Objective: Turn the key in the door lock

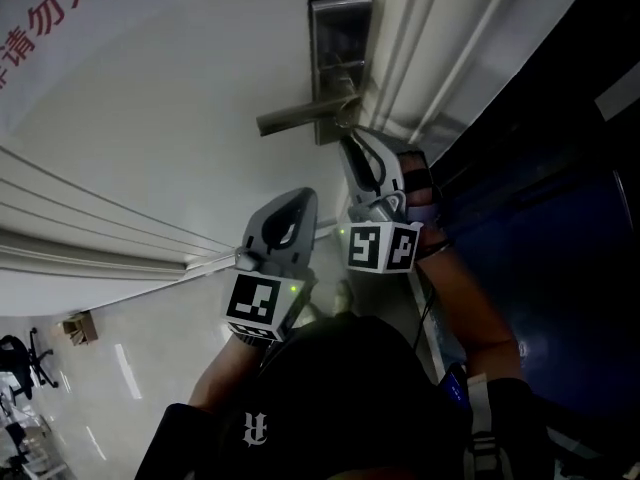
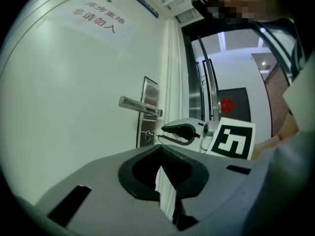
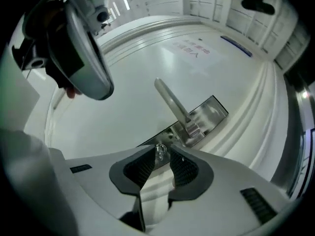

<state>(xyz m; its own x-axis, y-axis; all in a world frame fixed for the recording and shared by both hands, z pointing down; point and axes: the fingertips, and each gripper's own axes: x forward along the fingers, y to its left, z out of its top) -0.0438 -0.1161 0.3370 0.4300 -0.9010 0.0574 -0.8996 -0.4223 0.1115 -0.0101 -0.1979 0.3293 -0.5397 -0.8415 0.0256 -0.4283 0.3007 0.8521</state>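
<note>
A white door carries a steel lock plate [image 1: 340, 38] with a lever handle [image 1: 300, 118]. Below the handle, a small key [image 3: 160, 151] sticks out of the lock cylinder [image 2: 147, 134]. My right gripper [image 1: 347, 136] reaches up to it, and its fingertips close on the key head in the right gripper view [image 3: 161, 154]. In the left gripper view the right gripper [image 2: 160, 136] meets the key from the side. My left gripper [image 1: 298, 200] hangs lower, away from the door. It is shut and holds nothing, and its jaws [image 2: 160, 146] point toward the lock.
A sign with red characters [image 1: 50, 18] is stuck on the door above left. The ribbed door frame [image 1: 420, 48] runs beside the lock plate, with dark glass [image 1: 560, 168] beyond it. An office chair [image 1: 20, 358] stands on the floor far below left.
</note>
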